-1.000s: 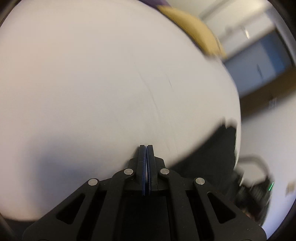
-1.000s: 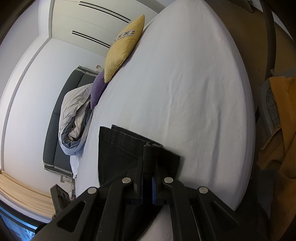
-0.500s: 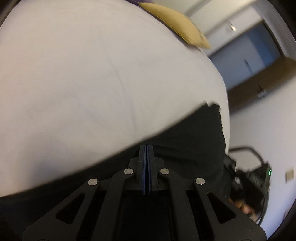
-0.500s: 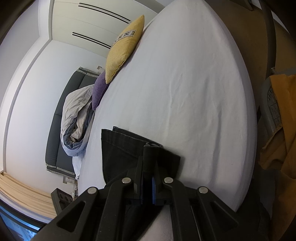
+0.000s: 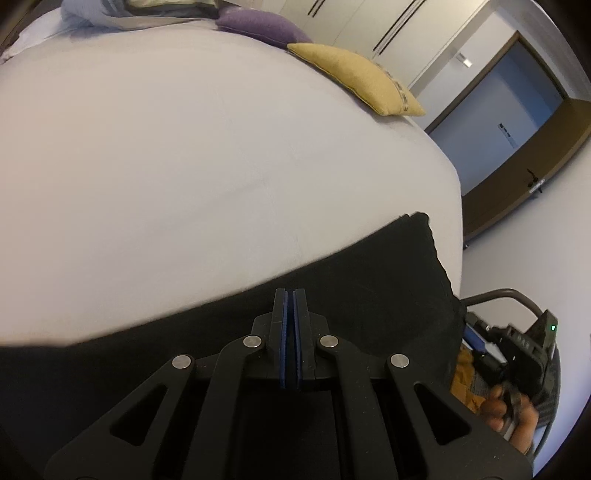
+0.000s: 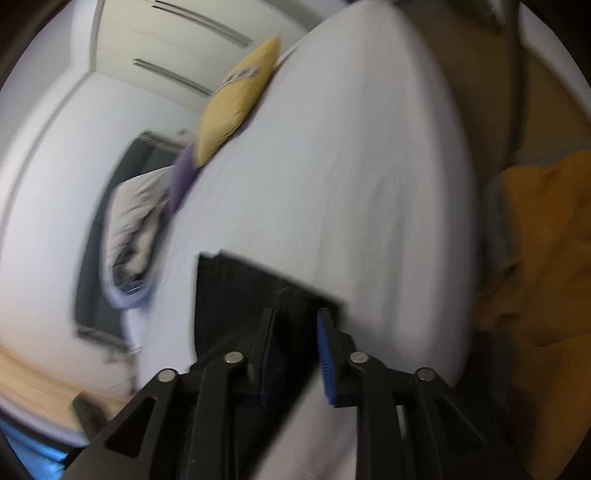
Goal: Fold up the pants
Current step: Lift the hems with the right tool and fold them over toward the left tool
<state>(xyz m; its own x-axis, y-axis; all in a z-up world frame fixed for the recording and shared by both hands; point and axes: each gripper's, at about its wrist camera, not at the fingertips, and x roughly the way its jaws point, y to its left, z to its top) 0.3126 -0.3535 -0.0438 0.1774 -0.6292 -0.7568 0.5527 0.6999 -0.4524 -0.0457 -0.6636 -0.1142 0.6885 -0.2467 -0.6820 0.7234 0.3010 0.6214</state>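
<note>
Pants: lying folded, flat, at bed near edge | right gripper: jaws just opening, releasing fabric | left gripper: jaws pressing together, gripping nothing visible | progress: fold appearing nearly complete, tidying possibly remaining

A wide bed under a smooth white sheet carries everything here. Dark folded pants lie flat near its close edge, reaching almost to the corner, while a yellow cushion and a purple cushion sit side by side along the far edge. Beyond them lies what looks like a bundled grey duvet, though blur makes that uncertain.
</note>
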